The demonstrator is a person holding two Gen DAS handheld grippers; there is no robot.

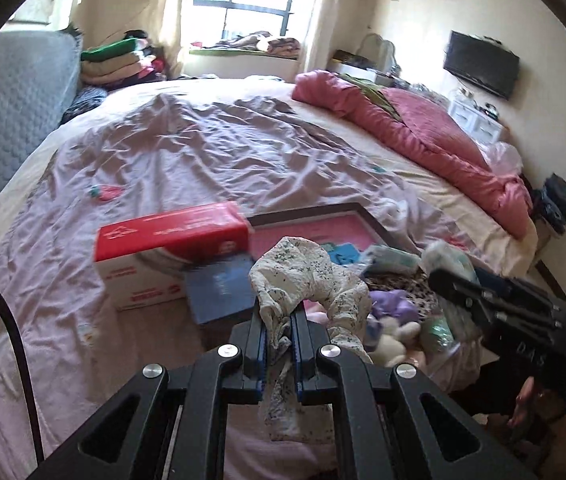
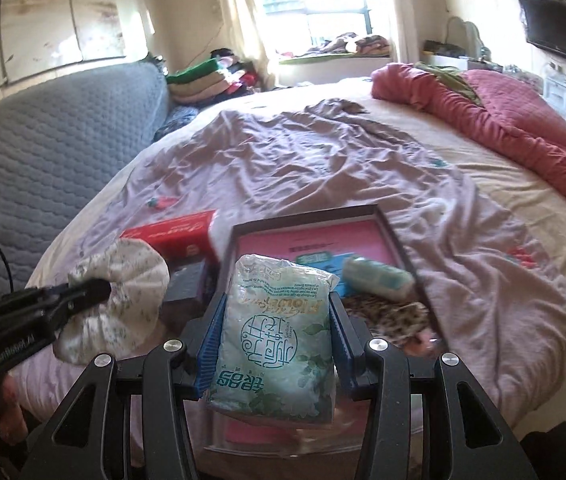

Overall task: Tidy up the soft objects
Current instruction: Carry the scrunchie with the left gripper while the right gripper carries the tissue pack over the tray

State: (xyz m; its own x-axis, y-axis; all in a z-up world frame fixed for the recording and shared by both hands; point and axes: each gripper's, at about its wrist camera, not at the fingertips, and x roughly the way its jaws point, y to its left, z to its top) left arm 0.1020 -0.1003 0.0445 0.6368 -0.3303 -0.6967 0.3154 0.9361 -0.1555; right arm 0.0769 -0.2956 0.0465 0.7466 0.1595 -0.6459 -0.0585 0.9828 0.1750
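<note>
Floral scrunchie (image 1: 307, 280) is pinched between the left gripper (image 1: 281, 334) jaws; tissue pack (image 2: 279, 332) is clamped by the right gripper (image 2: 277, 334), its print legible only there.

Thin floral cloth scrunchie (image 1: 307, 280), crumpled and matt. Tissue pack (image 2: 279, 336) in glossy, crinkled plastic film. Red-and-white box (image 1: 171, 252) of smooth printed cardboard. Bedsheet (image 1: 187, 152) of wrinkled matt fabric. Grey headboard (image 2: 55, 152) of quilted cloth.

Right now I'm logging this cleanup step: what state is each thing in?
left gripper: shut on floral fabric scrunchie, lifted
right gripper: shut on pale green tissue pack
dark-framed pink tray: open, small tissue pack lying inside
red and white carton: closed, lying on bed
</note>
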